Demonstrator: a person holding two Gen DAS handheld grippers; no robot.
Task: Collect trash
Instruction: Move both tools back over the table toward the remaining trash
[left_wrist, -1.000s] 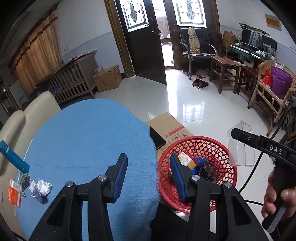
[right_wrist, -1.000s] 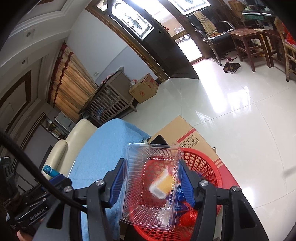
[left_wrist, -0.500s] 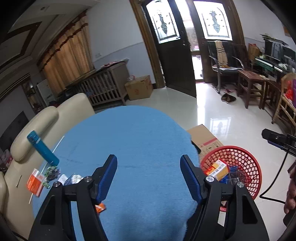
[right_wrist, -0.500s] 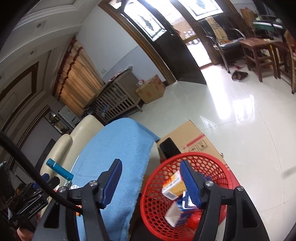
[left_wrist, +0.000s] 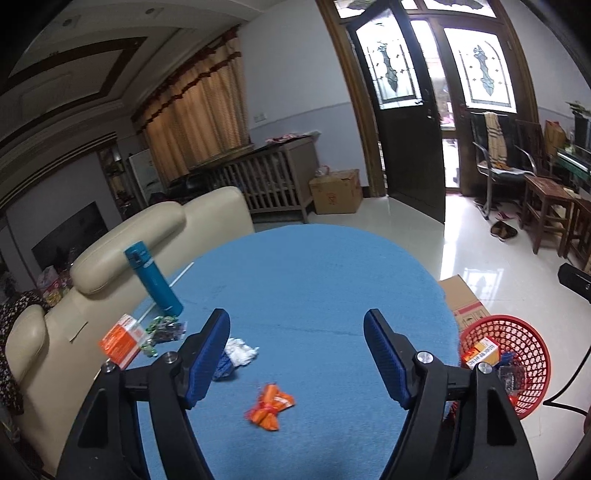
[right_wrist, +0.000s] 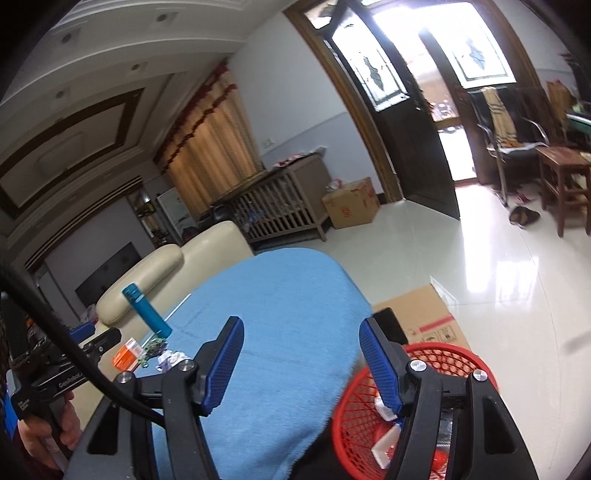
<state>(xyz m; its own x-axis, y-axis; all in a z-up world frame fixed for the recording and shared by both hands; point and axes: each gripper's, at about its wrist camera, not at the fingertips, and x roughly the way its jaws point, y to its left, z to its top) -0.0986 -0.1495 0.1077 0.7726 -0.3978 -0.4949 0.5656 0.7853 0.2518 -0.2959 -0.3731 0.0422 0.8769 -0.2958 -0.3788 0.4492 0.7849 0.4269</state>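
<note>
On the blue-clothed table (left_wrist: 314, 273) lie an orange wrapper (left_wrist: 270, 406), a crumpled white tissue (left_wrist: 242, 350) with a blue scrap beside it, a dark green wrapper (left_wrist: 164, 328) and an orange box (left_wrist: 122, 341). My left gripper (left_wrist: 295, 350) hovers over them; its jaws are opening with nothing between them. The red basket (left_wrist: 532, 332) stands on the floor at the right and holds a yellow-orange carton (left_wrist: 480, 352) and clear plastic. My right gripper (right_wrist: 301, 354) is open and empty, above the table edge beside the red basket (right_wrist: 443, 354).
A teal bottle (left_wrist: 153, 282) stands upright at the table's left edge, against a cream sofa (left_wrist: 129, 236). A flattened cardboard box (left_wrist: 461, 301) lies on the floor behind the basket. In the right wrist view a hand (right_wrist: 48, 428) holds the left gripper's handle.
The right gripper has let go of the clear plastic container, which dropped into the basket, and has lifted. The left gripper has swung from the basket to over the table and spread its jaws.
</note>
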